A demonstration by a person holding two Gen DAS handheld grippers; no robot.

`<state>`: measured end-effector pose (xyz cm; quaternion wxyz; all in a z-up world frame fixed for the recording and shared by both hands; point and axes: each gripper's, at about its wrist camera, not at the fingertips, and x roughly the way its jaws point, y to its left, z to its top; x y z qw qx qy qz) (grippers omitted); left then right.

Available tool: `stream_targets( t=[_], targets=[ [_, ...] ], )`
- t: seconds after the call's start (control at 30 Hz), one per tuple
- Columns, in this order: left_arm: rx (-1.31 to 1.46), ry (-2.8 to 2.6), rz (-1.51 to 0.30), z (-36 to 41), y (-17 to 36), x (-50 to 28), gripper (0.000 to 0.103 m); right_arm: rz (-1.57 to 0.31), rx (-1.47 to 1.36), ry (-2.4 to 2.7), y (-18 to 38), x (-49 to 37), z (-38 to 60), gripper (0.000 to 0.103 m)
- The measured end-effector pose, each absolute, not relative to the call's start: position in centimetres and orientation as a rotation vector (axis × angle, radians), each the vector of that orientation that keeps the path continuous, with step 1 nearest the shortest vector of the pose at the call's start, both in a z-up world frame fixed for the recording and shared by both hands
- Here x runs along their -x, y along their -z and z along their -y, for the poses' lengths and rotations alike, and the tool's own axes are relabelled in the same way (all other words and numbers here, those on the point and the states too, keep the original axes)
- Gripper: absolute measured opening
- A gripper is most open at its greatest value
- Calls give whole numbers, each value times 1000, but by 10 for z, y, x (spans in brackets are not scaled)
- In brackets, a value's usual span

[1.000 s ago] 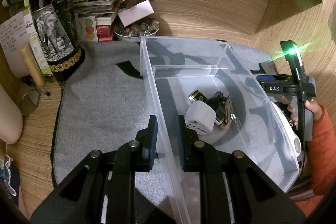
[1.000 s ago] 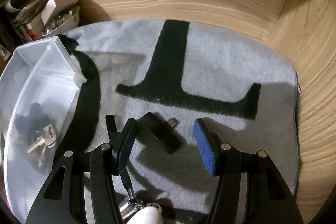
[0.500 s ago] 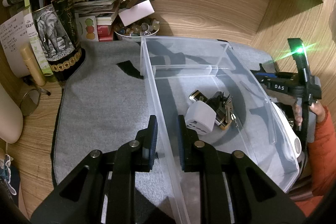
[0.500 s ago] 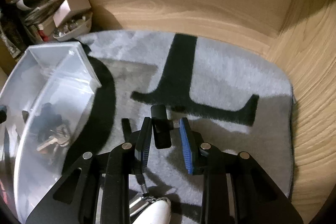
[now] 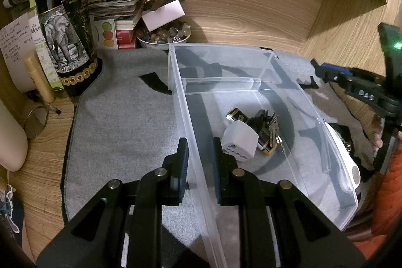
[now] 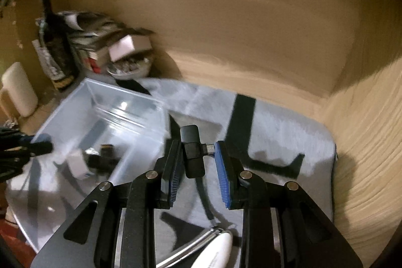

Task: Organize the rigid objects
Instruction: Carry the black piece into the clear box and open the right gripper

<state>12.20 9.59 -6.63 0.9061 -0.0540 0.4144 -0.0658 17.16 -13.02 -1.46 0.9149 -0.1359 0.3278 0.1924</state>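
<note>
Right tongs [image 6: 197,162] grip a black dongle [image 6: 193,155] clear of the grey mat [image 6: 276,132], bin at 9 o'clock. Left tongs [image 5: 198,162] clamp the clear bin's [image 5: 253,52] near wall; adapter [image 5: 240,140] and keys [image 5: 272,127] lie inside.

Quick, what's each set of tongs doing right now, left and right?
Left tongs: closed on the side wall of the clear bin.
Right tongs: closed on the small black adapter, lifted off the mat.
</note>
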Motion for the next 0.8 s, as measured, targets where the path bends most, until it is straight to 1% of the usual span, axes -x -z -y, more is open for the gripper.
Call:
stream_targets(
  t=[0.33,0.8],
  targets=[
    [114,136,-855,-97,67,-123,17,-635,315,-513,8,-147,99,25],
    [113,136,-855,-97,67,-122,17,-721,333,-641,39,-136,64,25]
  ],
)
